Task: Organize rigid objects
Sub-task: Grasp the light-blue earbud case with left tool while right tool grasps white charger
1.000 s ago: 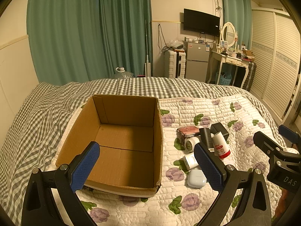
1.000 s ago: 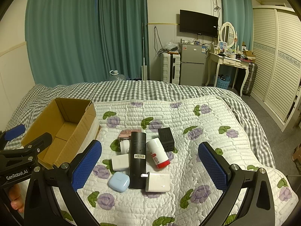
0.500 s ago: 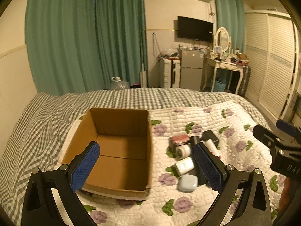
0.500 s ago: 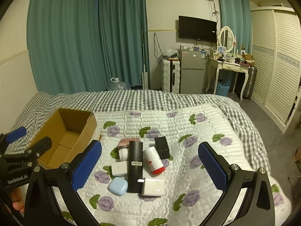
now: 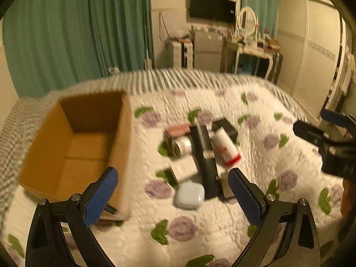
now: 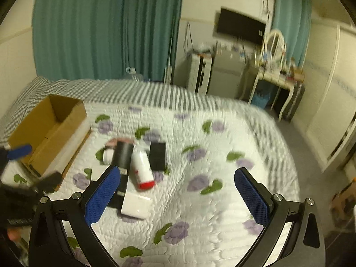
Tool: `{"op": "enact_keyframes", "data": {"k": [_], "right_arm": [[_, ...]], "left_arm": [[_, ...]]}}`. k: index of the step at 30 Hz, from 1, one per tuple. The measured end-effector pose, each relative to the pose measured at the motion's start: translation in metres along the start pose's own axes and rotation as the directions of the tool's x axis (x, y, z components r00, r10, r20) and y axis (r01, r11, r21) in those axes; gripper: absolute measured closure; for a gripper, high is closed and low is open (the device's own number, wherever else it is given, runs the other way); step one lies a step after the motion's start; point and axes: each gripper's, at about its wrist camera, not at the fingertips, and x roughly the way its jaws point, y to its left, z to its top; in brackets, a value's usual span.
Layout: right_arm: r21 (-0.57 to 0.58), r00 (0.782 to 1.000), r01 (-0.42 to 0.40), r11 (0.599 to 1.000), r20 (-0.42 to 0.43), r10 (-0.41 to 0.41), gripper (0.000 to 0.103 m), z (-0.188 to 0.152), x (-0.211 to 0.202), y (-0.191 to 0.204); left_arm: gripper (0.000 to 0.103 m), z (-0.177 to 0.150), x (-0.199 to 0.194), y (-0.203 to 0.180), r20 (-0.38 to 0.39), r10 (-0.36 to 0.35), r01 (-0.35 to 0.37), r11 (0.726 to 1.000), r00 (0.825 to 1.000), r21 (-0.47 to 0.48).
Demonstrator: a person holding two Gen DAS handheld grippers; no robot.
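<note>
Rigid objects sit bunched on the flowered quilt (image 6: 222, 211), mid-bed, and both views are smeared with blur. Long black tube (image 5: 205, 162) runs down the middle of the pile; white bottle with a red cap (image 5: 225, 148) lies touching its right side, black box (image 6: 158, 158) just beyond. Pale blue case (image 5: 189, 194) sits at the pile's near edge, and a white flat block (image 6: 136, 205) is partly hidden behind the right gripper's finger. Labels are unreadable. Open cardboard box (image 5: 75, 142) stands toward the quilt's left edge, its near corner covered by a blue pad. Left gripper (image 5: 172, 197) spread wide, holding nothing; right gripper (image 6: 178, 198) equally wide, holding nothing.
</note>
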Motion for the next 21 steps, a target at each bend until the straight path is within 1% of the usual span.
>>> {"op": "enact_keyframes", "data": {"k": [2,5,8,10,12,14,15,17,18,19,20,21], "right_arm": [[0.008,0.999,-0.015,1.000,-0.041,0.015,0.000,-0.004,0.011,-0.004],[0.002,0.997,-0.037,0.999,-0.069,0.037,0.000,-0.007,0.018,0.000],[-0.013,0.996,-0.042,0.999,-0.083,0.040,0.000,-0.010,0.022,0.005],[-0.024,0.994,-0.042,0.999,-0.103,0.039,0.000,-0.011,0.027,0.009],[-0.035,0.992,-0.041,0.999,-0.121,0.036,0.000,-0.011,0.033,0.013],[-0.053,0.990,-0.039,0.998,-0.139,0.031,0.000,-0.012,0.038,0.019],[-0.059,0.988,-0.042,0.997,-0.149,0.033,0.000,-0.012,0.041,0.021],[-0.073,0.983,-0.054,0.996,-0.180,0.040,0.000,-0.014,0.049,0.027],[-0.080,0.980,-0.060,0.995,-0.194,0.043,0.000,-0.015,0.053,0.029],[-0.085,0.976,-0.071,0.994,-0.210,0.051,0.000,-0.016,0.057,0.033],[-0.088,0.973,-0.080,0.993,-0.224,0.058,0.000,-0.017,0.061,0.035],[-0.087,0.969,-0.088,0.992,-0.239,0.065,0.000,-0.018,0.065,0.037]], "left_arm": [[0.004,-0.011,0.020,-0.007,-0.045,-0.003,0.004,1.000,0.999,0.013],[0.004,-0.030,0.050,-0.016,-0.123,-0.018,0.022,0.999,0.992,0.028],[0.005,-0.046,0.071,-0.024,-0.161,-0.010,0.020,0.998,0.987,0.061],[0.005,-0.053,0.081,-0.026,-0.172,-0.002,0.015,0.997,0.985,0.073],[0.005,-0.053,0.086,-0.023,-0.176,-0.010,0.022,0.998,0.984,0.064],[0.008,-0.052,0.089,-0.019,-0.176,-0.033,0.042,0.998,0.984,0.047],[0.010,-0.051,0.091,-0.018,-0.176,-0.039,0.048,0.998,0.984,0.045],[0.019,-0.051,0.099,-0.017,-0.188,-0.061,0.070,0.997,0.980,0.042],[0.029,-0.051,0.103,-0.016,-0.201,-0.084,0.093,0.995,0.976,0.034],[0.042,-0.053,0.107,-0.016,-0.214,-0.114,0.122,0.992,0.970,0.024],[0.046,-0.054,0.108,-0.016,-0.219,-0.126,0.134,0.991,0.968,0.024],[0.053,-0.054,0.107,-0.016,-0.214,-0.117,0.125,0.992,0.970,0.028]]}}
